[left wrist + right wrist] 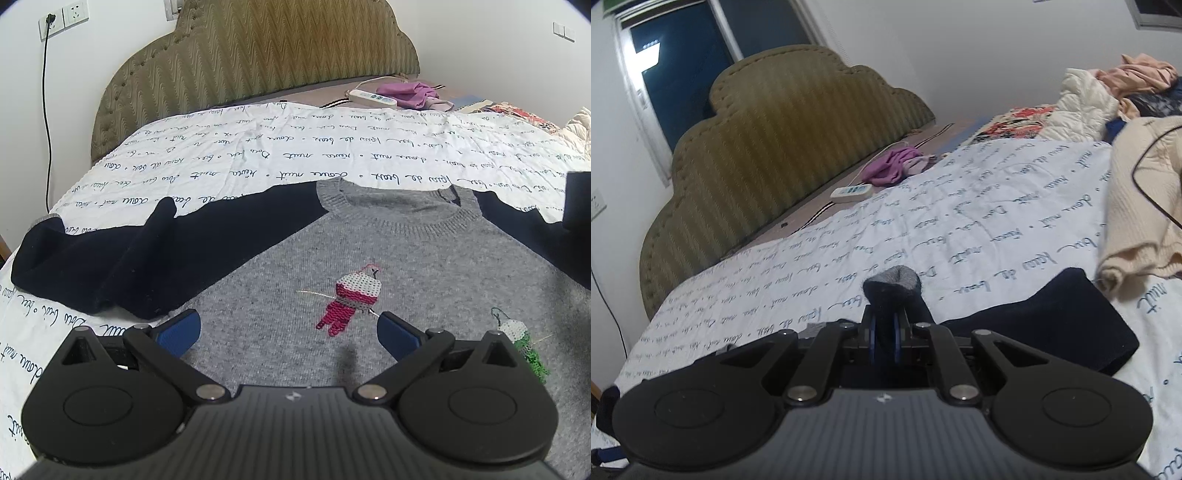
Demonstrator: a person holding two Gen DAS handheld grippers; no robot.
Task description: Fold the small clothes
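Left fingers point(397, 332): spread wide, blue pads apart, nothing between them, hanging over the grey front of the sweater.
Right fingers point(897, 341): clenched tight on the sleeve cuff point(894, 280), dark knit bunched between the blue pads, grey rim poking out past the tips.
Left gripper point(289, 326): angled down at the sweater's chest, just below the pink stitched figure.
Right gripper point(884, 341): low over the bed, sleeve lifted off the sheet.
Bed sheet point(258, 147): white, covered in handwritten-style script, spread across the mattress.
Headboard point(258, 55): olive, padded, scalloped top, against the wall.
Sweater point(424, 266): flat on the sheet, front up, grey body, navy sleeves, neck toward the headboard.
Left-side sleeve point(110, 266): navy, stretched out sideways, rumpled, one fold standing up.
Cream knit point(1137, 206): heaped at the right edge of the sheet, apart from the sweater.
Purple cloth point(410, 94): crumpled near the headboard.
Power strip point(373, 98): white, just beside the purple cloth.
Pink figure point(351, 299): stitched mid-chest.
Green figure point(524, 343): stitched further right, partly behind the gripper.
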